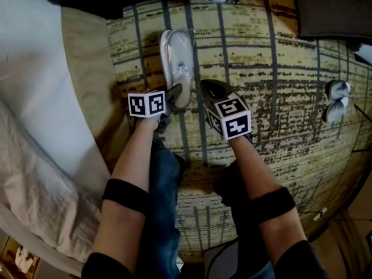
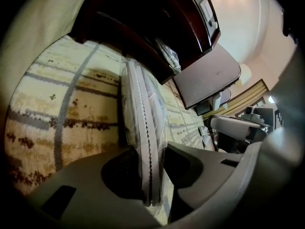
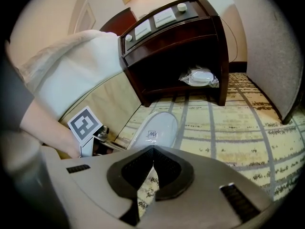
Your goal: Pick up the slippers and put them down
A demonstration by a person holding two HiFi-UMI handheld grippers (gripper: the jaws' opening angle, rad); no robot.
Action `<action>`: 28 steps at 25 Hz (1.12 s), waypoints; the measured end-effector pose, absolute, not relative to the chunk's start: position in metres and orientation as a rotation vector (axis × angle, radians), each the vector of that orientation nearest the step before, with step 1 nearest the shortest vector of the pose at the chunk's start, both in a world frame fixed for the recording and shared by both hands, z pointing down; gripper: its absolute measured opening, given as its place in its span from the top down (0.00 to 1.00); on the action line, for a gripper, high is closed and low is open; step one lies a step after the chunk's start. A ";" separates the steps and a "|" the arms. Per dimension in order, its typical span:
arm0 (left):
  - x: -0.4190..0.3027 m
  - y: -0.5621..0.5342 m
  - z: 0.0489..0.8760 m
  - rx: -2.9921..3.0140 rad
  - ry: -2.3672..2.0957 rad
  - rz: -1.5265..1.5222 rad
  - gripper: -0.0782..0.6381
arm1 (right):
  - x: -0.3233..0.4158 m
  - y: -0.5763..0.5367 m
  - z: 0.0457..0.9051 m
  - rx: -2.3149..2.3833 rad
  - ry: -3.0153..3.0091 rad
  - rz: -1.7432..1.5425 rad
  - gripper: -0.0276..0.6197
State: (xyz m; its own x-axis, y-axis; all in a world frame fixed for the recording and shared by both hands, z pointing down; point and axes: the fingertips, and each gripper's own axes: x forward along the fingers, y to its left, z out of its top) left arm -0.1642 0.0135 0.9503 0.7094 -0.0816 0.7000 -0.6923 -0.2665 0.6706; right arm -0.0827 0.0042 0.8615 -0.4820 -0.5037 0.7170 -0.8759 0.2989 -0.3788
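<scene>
A pair of white slippers (image 1: 177, 60) in clear plastic wrap lies on the patterned carpet (image 1: 273, 92), in front of the nightstand. My left gripper (image 1: 173, 97) is shut on the near end of the pair. In the left gripper view the slippers (image 2: 143, 109) stand edge-on between the dark pads (image 2: 121, 173), which press on both sides. My right gripper (image 1: 210, 90) hovers just right of the slippers, shut and holding nothing. In the right gripper view the slippers (image 3: 155, 130) show ahead of its jaws, with the left gripper's marker cube (image 3: 86, 124) to the left.
A bed (image 1: 35, 97) with white linen runs along the left. A dark wooden nightstand (image 3: 176, 46) stands ahead with a plastic-wrapped white bundle (image 3: 200, 78) in its open shelf. Two small white objects (image 1: 337, 100) lie at the right of the carpet.
</scene>
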 end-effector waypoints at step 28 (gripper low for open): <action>-0.140 -0.020 0.752 1.784 -0.642 0.560 0.74 | -0.051 0.010 0.677 1.271 -2.153 1.004 0.95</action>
